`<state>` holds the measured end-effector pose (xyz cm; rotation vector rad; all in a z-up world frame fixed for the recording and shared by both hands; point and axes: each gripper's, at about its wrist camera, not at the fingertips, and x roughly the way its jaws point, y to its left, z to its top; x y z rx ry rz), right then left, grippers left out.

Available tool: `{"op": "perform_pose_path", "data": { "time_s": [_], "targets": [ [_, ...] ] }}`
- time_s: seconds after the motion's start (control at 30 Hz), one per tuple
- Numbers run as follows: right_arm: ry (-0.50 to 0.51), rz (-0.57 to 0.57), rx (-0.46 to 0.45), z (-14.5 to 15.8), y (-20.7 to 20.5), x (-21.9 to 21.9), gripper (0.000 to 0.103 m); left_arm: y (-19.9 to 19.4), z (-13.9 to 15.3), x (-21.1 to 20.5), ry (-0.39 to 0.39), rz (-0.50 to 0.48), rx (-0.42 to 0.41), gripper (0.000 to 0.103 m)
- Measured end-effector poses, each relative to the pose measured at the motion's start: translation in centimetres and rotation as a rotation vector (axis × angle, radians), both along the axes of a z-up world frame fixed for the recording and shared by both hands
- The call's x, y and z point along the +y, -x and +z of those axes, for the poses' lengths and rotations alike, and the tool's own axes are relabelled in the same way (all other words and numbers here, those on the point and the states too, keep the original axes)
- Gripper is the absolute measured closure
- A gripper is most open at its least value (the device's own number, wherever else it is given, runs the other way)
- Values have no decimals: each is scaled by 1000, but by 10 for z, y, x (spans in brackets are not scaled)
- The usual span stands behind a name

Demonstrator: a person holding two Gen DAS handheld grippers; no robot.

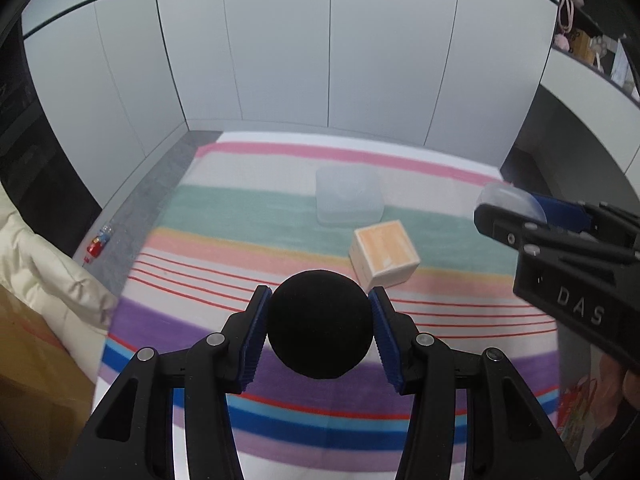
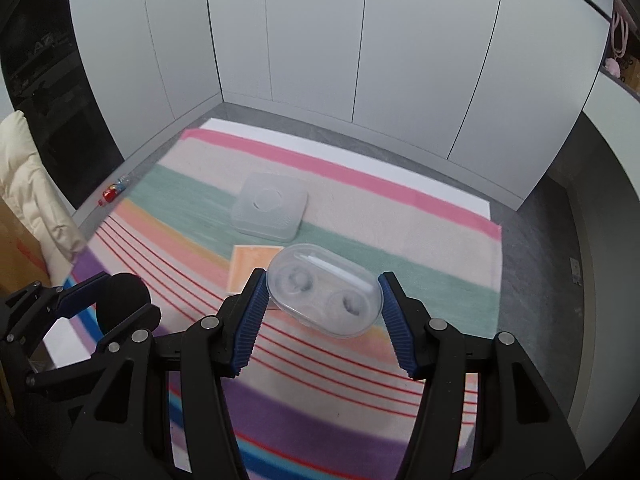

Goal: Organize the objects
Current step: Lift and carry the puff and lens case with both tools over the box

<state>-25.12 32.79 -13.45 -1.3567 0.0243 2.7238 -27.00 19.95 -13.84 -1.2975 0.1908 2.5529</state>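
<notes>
My left gripper (image 1: 319, 330) is shut on a black ball (image 1: 320, 324) and holds it above the striped cloth (image 1: 208, 216). It also shows at the lower left of the right wrist view (image 2: 100, 304), with the ball (image 2: 124, 296). My right gripper (image 2: 322, 304) is shut on a clear oval case (image 2: 325, 296) with two round wells. In the left wrist view it (image 1: 516, 210) is at the right, case edge (image 1: 508, 196) showing. A clear square lidded box (image 1: 349, 202) (image 2: 270, 210) and an orange-topped white box (image 1: 384, 252) (image 2: 250, 262) lie on the cloth.
White cabinet panels (image 1: 280, 60) close off the back. A small red and blue bottle (image 1: 99, 242) (image 2: 114, 190) lies on the grey floor at the left. A cream padded jacket (image 1: 44, 280) and a brown carton (image 1: 28, 380) are at the left. Shelves (image 1: 592, 48) hold items at the upper right.
</notes>
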Motion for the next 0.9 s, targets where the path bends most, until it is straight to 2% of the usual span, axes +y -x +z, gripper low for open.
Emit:
{"op": "perform_pose_path", "data": {
  "time_s": [0.23,0.43,0.63,0.8,0.9],
  "targets": [
    [20,-22,35,42,-24,-11,44,-13,50,-12,-20,-2,53,52],
    [24,-20,63,72,-47,-21,44,-29,82,-22,-36,5,76,52],
    [34,-20,80,97,-72,-30,44,-52,104,-36,-53,22,94,52],
    [24,-2,95,111,-92,-41,44,-69,111,-49,-76,40,82,52],
    [30,2,99,115,-100,-47,44,-79,117,-60,-75,53,104,52]
  ]
}}
